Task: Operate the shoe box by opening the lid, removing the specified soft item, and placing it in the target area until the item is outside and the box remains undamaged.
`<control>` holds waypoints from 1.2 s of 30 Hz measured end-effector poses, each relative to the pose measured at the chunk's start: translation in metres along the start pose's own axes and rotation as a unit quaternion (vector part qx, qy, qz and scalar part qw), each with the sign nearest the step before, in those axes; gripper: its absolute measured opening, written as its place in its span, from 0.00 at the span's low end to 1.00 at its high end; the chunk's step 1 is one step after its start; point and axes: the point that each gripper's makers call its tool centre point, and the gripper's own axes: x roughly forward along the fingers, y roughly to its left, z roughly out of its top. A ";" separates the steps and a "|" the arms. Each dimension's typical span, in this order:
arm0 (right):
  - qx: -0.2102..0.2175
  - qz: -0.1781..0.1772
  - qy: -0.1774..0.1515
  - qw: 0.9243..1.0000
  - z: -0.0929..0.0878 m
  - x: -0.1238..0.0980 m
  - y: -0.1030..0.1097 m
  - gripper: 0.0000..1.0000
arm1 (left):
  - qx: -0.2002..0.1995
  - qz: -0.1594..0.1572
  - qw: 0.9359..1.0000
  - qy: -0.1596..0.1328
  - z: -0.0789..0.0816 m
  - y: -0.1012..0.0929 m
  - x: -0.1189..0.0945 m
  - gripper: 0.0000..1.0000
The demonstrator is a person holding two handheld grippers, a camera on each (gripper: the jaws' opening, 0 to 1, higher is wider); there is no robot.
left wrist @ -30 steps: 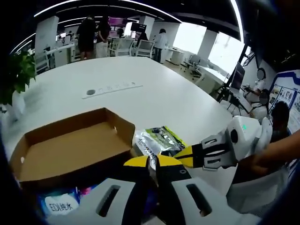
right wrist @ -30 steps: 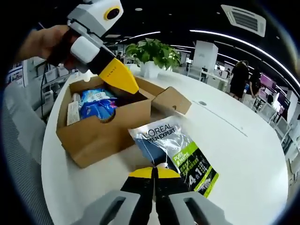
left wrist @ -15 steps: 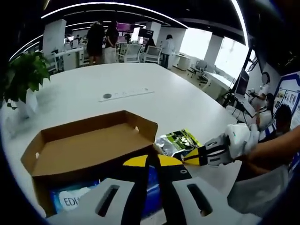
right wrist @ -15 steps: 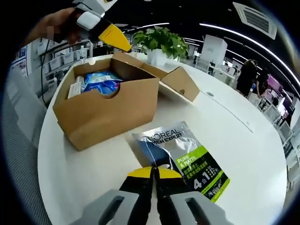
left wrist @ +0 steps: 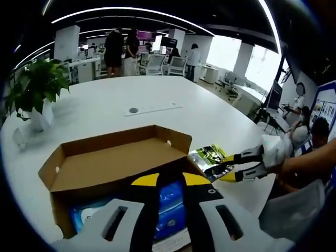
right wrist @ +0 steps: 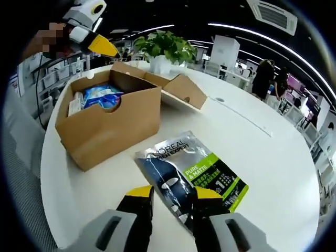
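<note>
The open cardboard shoe box (right wrist: 107, 123) stands on the white table (right wrist: 273, 157), its lid (left wrist: 113, 160) folded back flat. Inside lies a blue soft pack (left wrist: 170, 202). A silver, black and green pouch (right wrist: 191, 173) lies flat on the table beside the box. My right gripper (right wrist: 173, 193) is open, its yellow tips on either side of the pouch's near edge. In the left gripper view it (left wrist: 231, 168) reaches in from the right over the pouch (left wrist: 207, 156). My left gripper (left wrist: 170, 181) hovers open above the box, holding nothing, and shows (right wrist: 100, 46) at top left beyond the box.
A potted plant (left wrist: 34, 89) stands on the table's far side behind the box. A flat power strip (left wrist: 155, 108) is set into the tabletop. People (left wrist: 121, 47) and office chairs are far off. A person's arm (left wrist: 310, 165) holds the right gripper.
My right gripper has opened and let go of the pouch, which now lies on the table. My left gripper has drawn back from the box and its jaws have parted.
</note>
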 end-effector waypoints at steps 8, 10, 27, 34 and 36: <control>0.036 -0.029 0.009 0.999 -0.011 -0.012 -0.017 0.41 | -0.004 0.022 1.000 -0.010 -0.005 0.018 -0.018 0.23; 0.044 -0.032 0.012 0.998 -0.014 -0.014 -0.019 0.45 | -0.003 0.027 1.000 -0.011 -0.008 0.022 -0.023 0.24; 0.086 -0.039 0.029 0.995 -0.037 -0.006 -0.030 0.53 | -0.028 0.051 0.998 -0.035 -0.031 0.055 -0.071 0.30; 0.110 -0.037 0.015 0.993 -0.029 0.003 -0.034 0.54 | -0.029 0.066 0.997 -0.041 -0.033 0.069 -0.085 0.30; 0.110 -0.036 0.012 0.993 -0.029 0.006 -0.037 0.53 | -0.028 0.071 0.996 -0.038 -0.036 0.074 -0.089 0.30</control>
